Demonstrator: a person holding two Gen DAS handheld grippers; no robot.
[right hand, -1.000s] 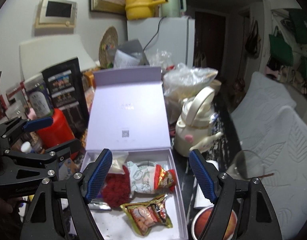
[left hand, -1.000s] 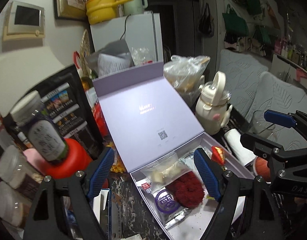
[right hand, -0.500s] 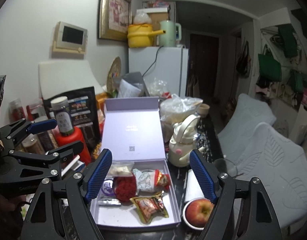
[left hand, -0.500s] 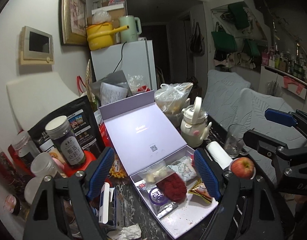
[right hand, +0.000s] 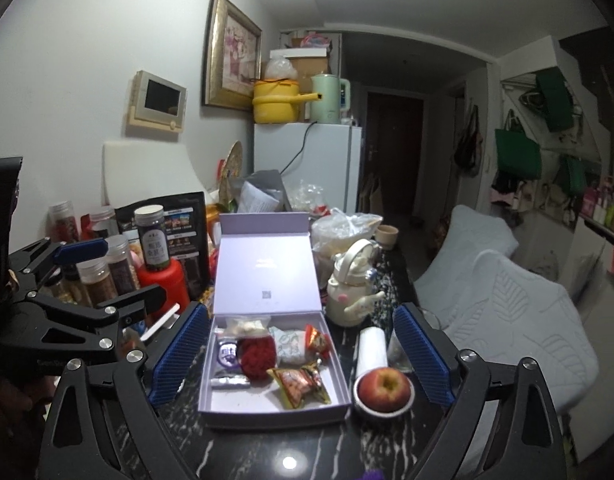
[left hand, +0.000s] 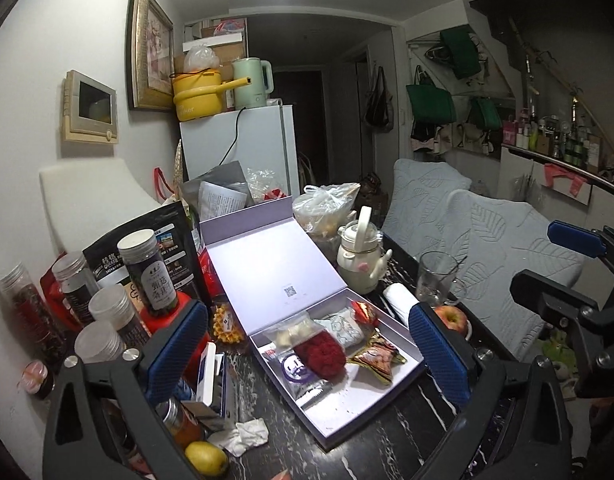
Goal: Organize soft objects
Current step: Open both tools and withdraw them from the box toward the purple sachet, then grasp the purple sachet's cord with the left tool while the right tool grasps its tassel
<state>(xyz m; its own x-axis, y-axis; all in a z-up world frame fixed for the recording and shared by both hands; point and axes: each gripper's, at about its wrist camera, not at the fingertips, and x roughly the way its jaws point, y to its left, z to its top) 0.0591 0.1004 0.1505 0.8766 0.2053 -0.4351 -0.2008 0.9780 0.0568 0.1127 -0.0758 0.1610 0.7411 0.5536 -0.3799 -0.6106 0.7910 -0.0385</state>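
Left to right in the lavender box on the table: purple sachet, soft red knit piece, pale pouch, crinkly snack packet. We judge all light and yielding; we would pinch each mid-body. Left gripper and right gripper have just been opening; their jaws stand spread, holding nothing.

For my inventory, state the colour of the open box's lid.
Pale lilac lid, clearest in the right wrist view.
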